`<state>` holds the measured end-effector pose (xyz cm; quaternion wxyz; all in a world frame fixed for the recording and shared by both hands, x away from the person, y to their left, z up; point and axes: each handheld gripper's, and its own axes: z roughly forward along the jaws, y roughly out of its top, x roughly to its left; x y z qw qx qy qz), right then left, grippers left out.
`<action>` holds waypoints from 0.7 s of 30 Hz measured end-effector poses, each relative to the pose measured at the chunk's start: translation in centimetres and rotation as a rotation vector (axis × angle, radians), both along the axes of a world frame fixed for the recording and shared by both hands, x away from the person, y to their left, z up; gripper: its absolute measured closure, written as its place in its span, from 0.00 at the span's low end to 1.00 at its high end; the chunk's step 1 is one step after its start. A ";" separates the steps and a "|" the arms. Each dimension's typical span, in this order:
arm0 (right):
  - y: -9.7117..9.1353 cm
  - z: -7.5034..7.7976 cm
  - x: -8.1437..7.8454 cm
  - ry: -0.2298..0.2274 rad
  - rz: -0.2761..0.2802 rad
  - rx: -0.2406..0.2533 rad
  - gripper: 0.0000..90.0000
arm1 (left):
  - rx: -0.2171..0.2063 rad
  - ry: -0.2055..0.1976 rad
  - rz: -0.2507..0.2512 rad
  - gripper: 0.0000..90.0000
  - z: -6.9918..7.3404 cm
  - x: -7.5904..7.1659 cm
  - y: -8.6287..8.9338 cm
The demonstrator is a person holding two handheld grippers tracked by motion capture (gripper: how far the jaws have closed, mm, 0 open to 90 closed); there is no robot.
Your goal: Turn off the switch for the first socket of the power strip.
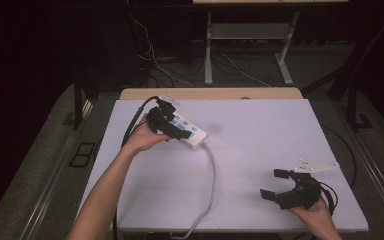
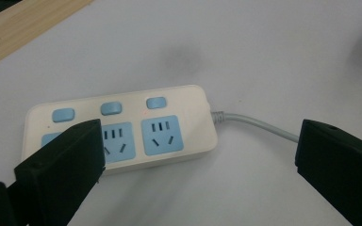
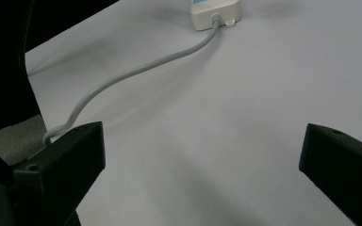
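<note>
A person is standing at the near edge of a white table [image 1: 260, 125], both forearms reaching in over it. The left hand [image 1: 142, 137] is holding the left gripper [image 1: 167, 119] over the far-left part of the tabletop, right above a white power strip [image 1: 189, 133] with blue sockets; the gripper is covering the strip's far end. A grey cord [image 1: 211, 175] is running from the strip's near end toward the front edge and dropping over it. The right hand [image 1: 312, 212] is holding the right gripper [image 1: 276, 183] low near the front-right corner, its jaws spread wide apart and pointing left, nothing between them.
</note>
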<state>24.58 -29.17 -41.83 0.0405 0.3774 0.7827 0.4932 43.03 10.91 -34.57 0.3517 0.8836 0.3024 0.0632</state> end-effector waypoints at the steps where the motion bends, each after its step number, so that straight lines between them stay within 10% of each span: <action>1: 0.0 0.0 0.0 -0.001 0.000 0.000 0.01 | 0.005 0.003 0.000 0.02 0.1 0.2 0.0; 21: 0.2 0.1 0.0 -0.014 0.001 -0.008 0.01 | 0.007 0.000 0.033 0.31 1.2 3.6 -0.7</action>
